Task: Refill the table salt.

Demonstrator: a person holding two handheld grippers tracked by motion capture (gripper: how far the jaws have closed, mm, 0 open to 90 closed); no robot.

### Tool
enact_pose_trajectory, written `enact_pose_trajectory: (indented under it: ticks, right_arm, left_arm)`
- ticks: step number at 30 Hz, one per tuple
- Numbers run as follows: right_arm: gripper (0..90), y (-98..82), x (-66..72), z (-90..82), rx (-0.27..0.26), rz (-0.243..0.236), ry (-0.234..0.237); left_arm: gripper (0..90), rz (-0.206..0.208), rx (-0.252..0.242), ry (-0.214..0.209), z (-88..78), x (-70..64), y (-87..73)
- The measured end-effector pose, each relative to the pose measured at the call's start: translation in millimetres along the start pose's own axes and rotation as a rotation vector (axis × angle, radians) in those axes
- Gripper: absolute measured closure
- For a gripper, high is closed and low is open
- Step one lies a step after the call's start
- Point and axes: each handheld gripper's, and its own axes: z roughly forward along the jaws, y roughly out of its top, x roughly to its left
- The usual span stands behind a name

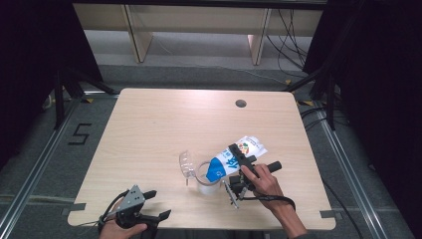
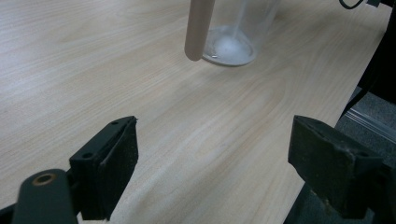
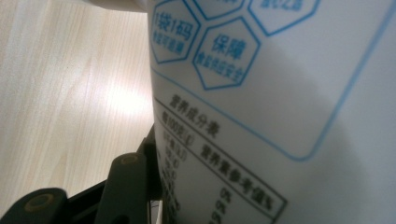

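A white and blue printed bag (image 1: 244, 149) hangs tilted, its blue end down over the mouth of a clear cup (image 1: 206, 183). My right gripper (image 1: 237, 152) is shut on the bag's middle. In the right gripper view the bag's printed side (image 3: 261, 93) sits close up, pressed against one black finger (image 3: 126, 186). White powder lies in the cup's bottom (image 2: 229, 46), and a pale rod (image 2: 198, 28) stands in front of it. My left gripper (image 1: 158, 204) rests near the table's front left edge, open (image 2: 212, 158) with only bare wood between its jaws.
A clear plastic piece (image 1: 186, 164) stands just left of the cup. The wooden table (image 1: 149, 129) has a round cable hole (image 1: 241, 103) at the back right. Its edge (image 2: 364, 70) drops off close to my left gripper. Shelf legs and cables stand beyond the table.
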Motion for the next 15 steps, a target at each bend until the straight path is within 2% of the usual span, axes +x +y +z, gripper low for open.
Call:
enact_pose_trajectory:
  ticks: [1, 2, 3, 7, 8, 10, 14, 15]
  right_arm:
    - [52.4, 0.1, 0.8, -0.9, 0.012, 0.012, 0.005]
    - [52.5, 0.4, -1.3, -0.7, 0.006, -0.014, 0.001]
    - [52.5, -0.4, 3.1, -1.5, 0.019, 0.040, 0.007]
    - [52.8, 0.0, 0.7, -0.9, 0.007, 0.006, -0.004]
    - [52.8, 0.2, 0.9, -1.4, 0.014, 0.015, 0.000]
    - [52.8, 0.1, -0.3, -0.6, 0.004, -0.001, -0.006]
    - [52.9, -0.2, -0.4, -0.8, 0.007, -0.002, -0.011]
    - [52.9, -0.4, 0.8, -1.6, 0.017, 0.015, -0.004]
  left_arm:
    - [15.7, 0.000, 0.000, 0.000, 0.0, 0.0, 0.0]
    - [15.7, 0.000, 0.000, 0.000, 0.0, 0.0, 0.0]
    - [15.7, 0.000, 0.000, 0.000, 0.0, 0.0, 0.0]
    - [15.7, 0.000, 0.000, 0.000, -0.1, 0.0, 0.0]
    - [15.7, 0.001, 0.000, 0.000, -0.1, 0.1, 0.0]
    - [15.6, -0.001, 0.000, 0.001, -0.1, 0.0, 0.0]
    - [15.6, -0.002, -0.001, 0.001, 0.0, 0.0, 0.0]
    - [15.7, -0.002, 0.000, 0.001, 0.0, 0.0, 0.0]
